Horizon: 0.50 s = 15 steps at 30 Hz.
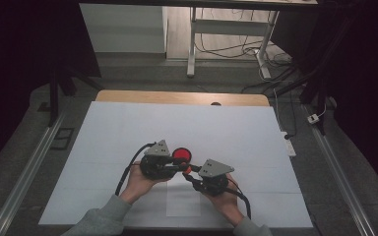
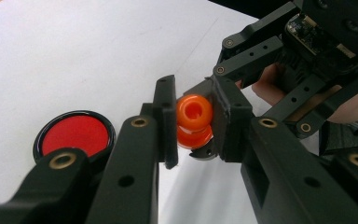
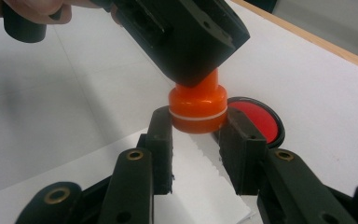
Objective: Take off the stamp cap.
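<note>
One white sheet [image 1: 128,132] covers the wooden table [image 1: 128,96].

Orange stamp [image 3: 198,105], a small spool-shaped plastic piece with a narrow waist, a wider lower band marked by a thin pale ring, and a hollow end [image 2: 194,113]. It is held above the white sheet, lifted off the surface. Just beside it lies a round ink pad [image 1: 181,154]: a flat red disc in a black rim, open, resting flat on the sheet [image 2: 73,135].
</note>
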Each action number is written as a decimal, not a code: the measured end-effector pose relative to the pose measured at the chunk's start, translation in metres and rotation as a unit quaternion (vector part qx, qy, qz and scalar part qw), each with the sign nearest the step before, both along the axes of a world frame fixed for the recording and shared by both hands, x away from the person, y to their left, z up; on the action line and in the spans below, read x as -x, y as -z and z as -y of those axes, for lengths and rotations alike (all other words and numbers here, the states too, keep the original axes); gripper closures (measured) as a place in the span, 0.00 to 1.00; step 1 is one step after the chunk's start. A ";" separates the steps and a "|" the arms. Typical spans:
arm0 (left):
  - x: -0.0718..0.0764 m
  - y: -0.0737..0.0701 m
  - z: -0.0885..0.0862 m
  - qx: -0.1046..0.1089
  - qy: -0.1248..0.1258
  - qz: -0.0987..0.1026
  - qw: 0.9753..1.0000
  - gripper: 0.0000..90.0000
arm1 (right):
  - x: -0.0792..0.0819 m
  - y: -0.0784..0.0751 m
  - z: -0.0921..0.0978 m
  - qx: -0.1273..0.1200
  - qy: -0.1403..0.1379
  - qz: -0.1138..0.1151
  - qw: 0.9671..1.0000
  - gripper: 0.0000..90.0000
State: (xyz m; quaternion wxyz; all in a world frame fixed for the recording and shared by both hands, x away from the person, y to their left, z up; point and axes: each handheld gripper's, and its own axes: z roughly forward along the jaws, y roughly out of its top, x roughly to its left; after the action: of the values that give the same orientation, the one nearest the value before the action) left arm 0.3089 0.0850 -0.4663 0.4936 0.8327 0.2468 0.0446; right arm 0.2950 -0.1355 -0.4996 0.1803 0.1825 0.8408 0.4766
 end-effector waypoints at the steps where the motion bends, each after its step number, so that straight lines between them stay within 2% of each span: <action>1: 0.000 0.000 0.000 0.000 0.000 -0.001 1.000 0.81 | 0.000 0.000 0.000 -0.001 0.000 0.000 1.000 0.72; 15: 0.001 -0.001 0.000 0.002 0.000 0.001 1.000 0.81 | 0.001 -0.001 0.000 0.000 -0.003 0.006 1.000 0.73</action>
State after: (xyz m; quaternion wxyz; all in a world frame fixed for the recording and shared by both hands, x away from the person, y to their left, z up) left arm 0.3081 0.0853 -0.4658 0.4955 0.8317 0.2465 0.0454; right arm 0.2944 -0.1359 -0.4991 0.1836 0.1774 0.8404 0.4781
